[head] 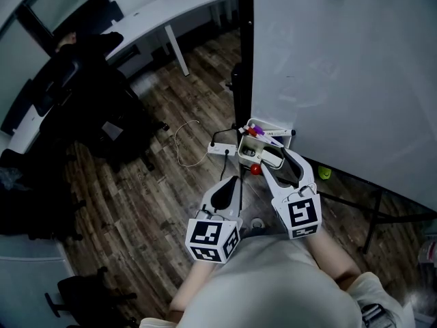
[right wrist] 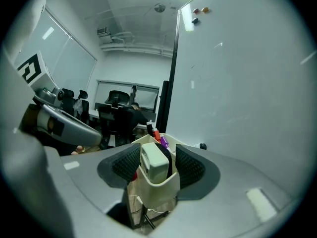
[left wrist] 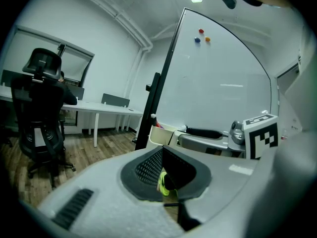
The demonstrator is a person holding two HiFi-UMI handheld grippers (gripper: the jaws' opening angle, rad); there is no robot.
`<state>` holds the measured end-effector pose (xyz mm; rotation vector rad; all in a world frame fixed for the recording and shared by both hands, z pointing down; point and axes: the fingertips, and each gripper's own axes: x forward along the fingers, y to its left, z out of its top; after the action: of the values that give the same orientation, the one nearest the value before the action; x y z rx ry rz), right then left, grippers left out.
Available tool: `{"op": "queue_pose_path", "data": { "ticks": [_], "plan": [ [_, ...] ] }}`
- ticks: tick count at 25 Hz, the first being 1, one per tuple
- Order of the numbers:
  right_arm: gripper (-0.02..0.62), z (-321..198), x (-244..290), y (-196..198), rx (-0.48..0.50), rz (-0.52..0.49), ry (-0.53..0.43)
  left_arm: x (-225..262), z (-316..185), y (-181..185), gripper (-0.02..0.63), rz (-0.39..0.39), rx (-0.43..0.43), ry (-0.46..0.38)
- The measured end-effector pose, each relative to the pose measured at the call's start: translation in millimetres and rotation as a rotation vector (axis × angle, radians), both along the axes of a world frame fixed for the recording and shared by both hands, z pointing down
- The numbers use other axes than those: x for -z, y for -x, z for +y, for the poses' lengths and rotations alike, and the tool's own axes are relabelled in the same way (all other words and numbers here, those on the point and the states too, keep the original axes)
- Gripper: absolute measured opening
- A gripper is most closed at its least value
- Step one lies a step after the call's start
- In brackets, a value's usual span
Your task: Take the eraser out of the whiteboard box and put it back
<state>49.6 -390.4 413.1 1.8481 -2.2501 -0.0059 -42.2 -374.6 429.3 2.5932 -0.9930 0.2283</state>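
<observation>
The whiteboard [head: 341, 67] is standing at the right of the scene. The box [head: 247, 144] is hanging at the board's lower left corner, above the wooden floor [head: 157, 203].

**Right gripper.** The right gripper [right wrist: 158, 155] is reaching toward the box, with its fingers [right wrist: 190, 167] standing apart on either side of it. In the right gripper view the fingers are straddling the box [right wrist: 158, 190] and are released: neither one is pressing on anything. The eraser [right wrist: 153, 165] is sitting upright inside the box, at its near end, between the two fingers. The markers [right wrist: 157, 135] are standing in the far end of the box, behind the eraser. In the head view the right gripper [head: 276, 157] is lying against the near side of the box, with its marker cube [head: 302, 214] trailing toward the person.

**Left gripper.** The left gripper [head: 232, 182] is hovering to the left of the right gripper, short of the box, and its marker cube [head: 212, 238] is sitting close to the person's body. In the left gripper view the left gripper [left wrist: 163, 155] is showing its fingers clenched, tips meeting, with nothing gripped. A small yellow-green item is showing below the tips; its identity cannot be told.

**Surroundings.** A white worktop [head: 171, 9] is running along the far left, and a black office chair [left wrist: 42, 98] is standing before it.
</observation>
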Motion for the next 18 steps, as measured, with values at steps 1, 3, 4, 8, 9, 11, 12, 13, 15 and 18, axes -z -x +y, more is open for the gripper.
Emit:
{"op": "queue_pose_path", "data": {
  "ticks": [1,3,4,8,9,11,12,13,15,18],
  "plan": [
    [0.232,1.8,1.9,-0.1,-0.003,-0.005,-0.005,0.1,1.0,-0.3,0.002,-0.001,-0.004,0.000],
    [0.226,5.9,6.1,-0.1,-0.011,-0.019,-0.017,-0.3,2.7,-1.1,0.002,-0.002,-0.011,0.001],
    [0.212,8.0,8.4,-0.3,-0.016,-0.027,-0.025,-0.8,3.4,-1.5,0.002,-0.003,-0.016,0.002],
    [0.138,17.0,17.1,-0.2,-0.034,-0.058,-0.052,-1.1,6.9,-2.6,0.002,-0.004,-0.035,0.001],
    [0.119,19.5,19.1,0.5,-0.036,-0.067,-0.056,-0.4,8.2,-3.1,0.002,-0.003,-0.041,0.000],
    [0.078,24.3,23.2,2.9,-0.035,-0.082,-0.059,1.7,11.1,-4.3,0.002,-0.002,-0.053,-0.004],
    [0.068,26.5,24.7,4.4,-0.034,-0.085,-0.058,2.8,12.6,-4.9,0.002,0.000,-0.059,-0.005],
    [0.057,28.4,25.9,6.0,-0.032,-0.084,-0.056,3.6,13.9,-5.3,0.002,0.001,-0.064,-0.006],
    [0.022,32.2,28.1,8.9,-0.032,-0.076,-0.056,4.5,16.2,-5.3,0.002,0.002,-0.073,-0.007],
    [0.005,38.6,33.6,13.0,-0.036,-0.060,-0.065,6.1,20.7,-3.6,0.002,0.004,-0.084,-0.008]
  ]
}}
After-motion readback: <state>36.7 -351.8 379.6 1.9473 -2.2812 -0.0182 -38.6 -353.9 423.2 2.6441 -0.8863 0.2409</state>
